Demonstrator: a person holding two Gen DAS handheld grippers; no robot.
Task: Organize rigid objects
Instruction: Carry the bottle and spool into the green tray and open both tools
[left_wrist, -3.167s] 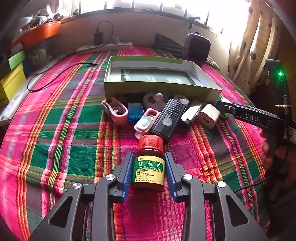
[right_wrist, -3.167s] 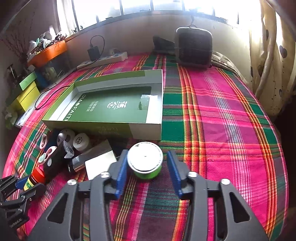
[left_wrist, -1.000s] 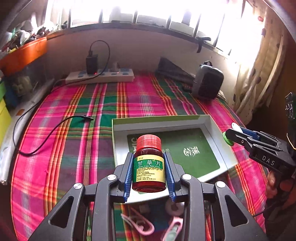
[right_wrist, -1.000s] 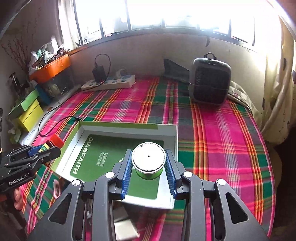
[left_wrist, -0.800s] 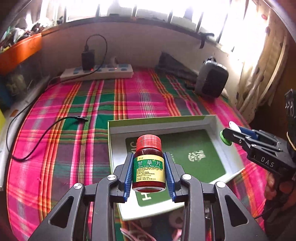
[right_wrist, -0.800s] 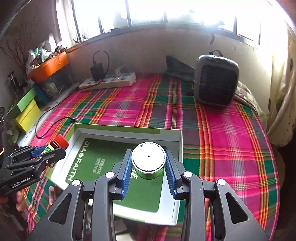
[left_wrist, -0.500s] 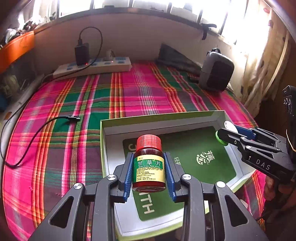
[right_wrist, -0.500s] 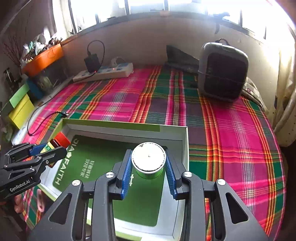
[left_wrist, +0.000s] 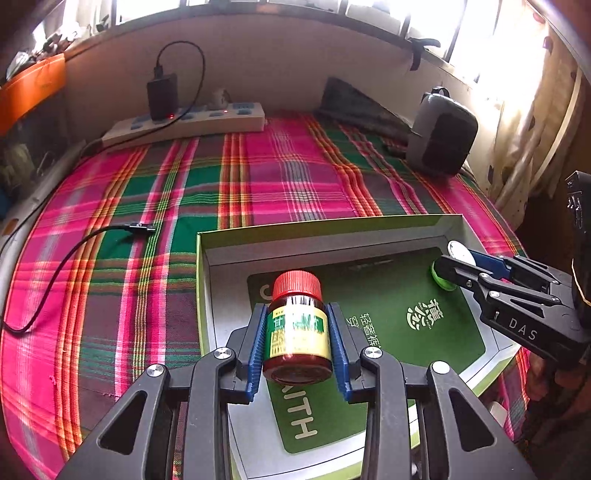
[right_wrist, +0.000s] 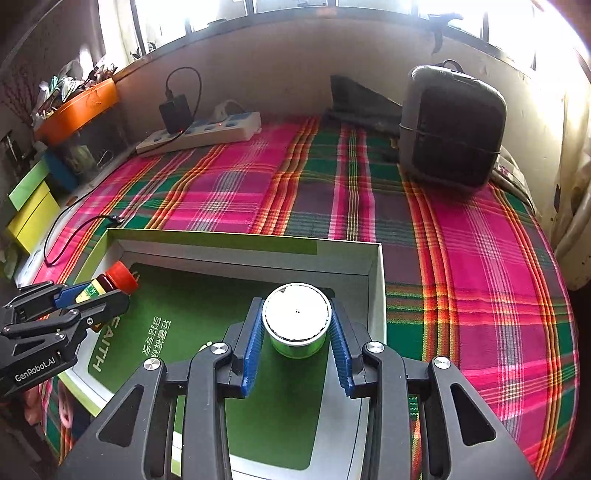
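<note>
My left gripper (left_wrist: 297, 345) is shut on a brown medicine bottle (left_wrist: 298, 328) with a red cap and a green-yellow label, held over the left part of the shallow green-lined box (left_wrist: 325, 238). My right gripper (right_wrist: 296, 343) is shut on a small green jar with a white lid (right_wrist: 296, 317), held over the box's right part (right_wrist: 376, 295). Each gripper shows in the other view: the right one (left_wrist: 448, 269) with the jar, the left one (right_wrist: 110, 291) with the bottle (right_wrist: 110, 282).
The box lies on a pink-green plaid cloth (left_wrist: 277, 177). A power strip with a charger (left_wrist: 184, 125) and a dark speaker (right_wrist: 450, 133) stand at the back. A black cable (left_wrist: 74, 251) lies left of the box. Yellow boxes (right_wrist: 31, 210) are at far left.
Both grippers have carried their objects from the cloth up and forward over the box, and in the last half second have come lower and closer to its green floor.
</note>
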